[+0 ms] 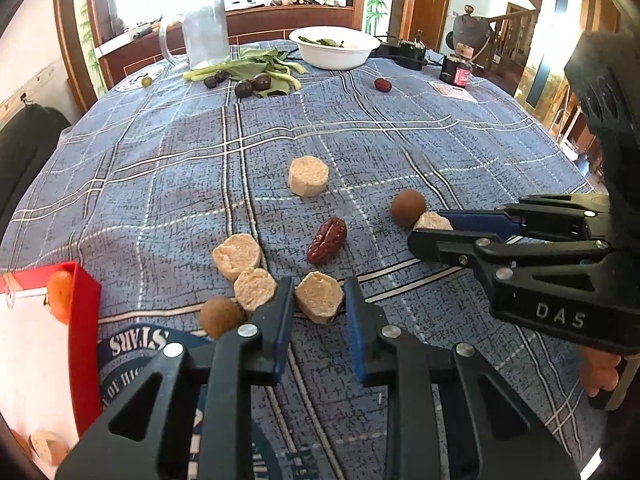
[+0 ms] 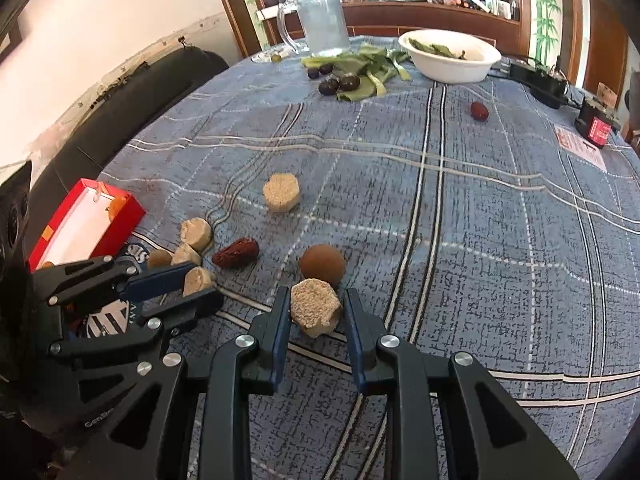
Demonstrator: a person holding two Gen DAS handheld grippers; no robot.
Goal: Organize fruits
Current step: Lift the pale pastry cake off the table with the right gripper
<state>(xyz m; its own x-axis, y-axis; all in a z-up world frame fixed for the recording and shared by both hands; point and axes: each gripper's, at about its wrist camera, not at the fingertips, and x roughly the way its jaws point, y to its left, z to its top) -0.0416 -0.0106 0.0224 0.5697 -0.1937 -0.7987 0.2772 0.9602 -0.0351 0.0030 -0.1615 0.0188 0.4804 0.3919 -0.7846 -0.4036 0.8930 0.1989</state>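
Observation:
Several beige cut pieces lie on the blue plaid tablecloth. My left gripper (image 1: 319, 289) is open with its fingers on either side of one beige piece (image 1: 319, 297). My right gripper (image 2: 317, 299) is open around another beige piece (image 2: 316, 307), next to a brown round fruit (image 2: 322, 265). A red date (image 1: 327, 240) lies between the two. A second brown round fruit (image 1: 221, 316) sits left of my left gripper. A red box (image 1: 85, 322) with a white inside holds an orange fruit (image 1: 61, 295) and a beige piece (image 1: 48, 446).
At the far side stand a white bowl (image 1: 334, 47) with greens, a glass jug (image 1: 206, 34), loose green leaves (image 1: 256, 65), dark plums (image 1: 252, 85), another red date (image 1: 383, 85) and black devices (image 1: 456, 70). A dark sofa (image 2: 132, 100) lies beyond the table's left edge.

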